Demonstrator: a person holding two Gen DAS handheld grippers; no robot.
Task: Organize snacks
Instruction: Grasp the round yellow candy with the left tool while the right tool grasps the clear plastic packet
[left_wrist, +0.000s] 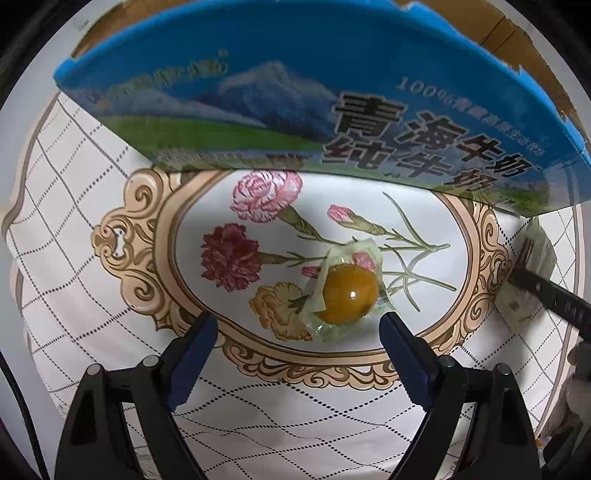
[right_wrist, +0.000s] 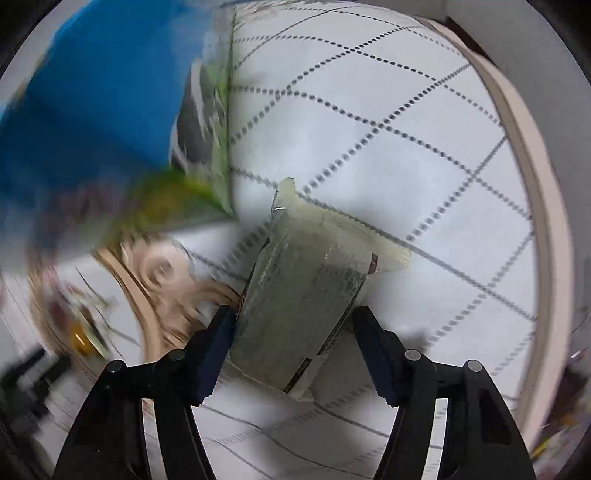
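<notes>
While both grippers point down at the cloth, each has its own snack. Yolk pack (left_wrist: 345, 291), a clear wrapper with an orange ball inside, lies flat on the flower print, just ahead of the left gripper (left_wrist: 299, 328) and a bit toward its right finger; jaws wide, nothing between them, no contact. Pale green pack (right_wrist: 306, 291) lies on the tablecloth (right_wrist: 388, 122) with its long axis running away from the right gripper (right_wrist: 293, 332) and leaning slightly to the left; its near half sits between the fingers. Left pad looks to touch the pack's edge, right pad shows a thin gap, so not a firm grip yet as far as I can tell; the view is motion-blurred. Blue milk carton (left_wrist: 295, 92) stands beyond both snacks, close to the green pack's far end, probably the place they go. Right hand is nearer a pick: it only needs to pinch across the short axis. Left needs a small shift forward and to the right to straddle the yolk.
</notes>
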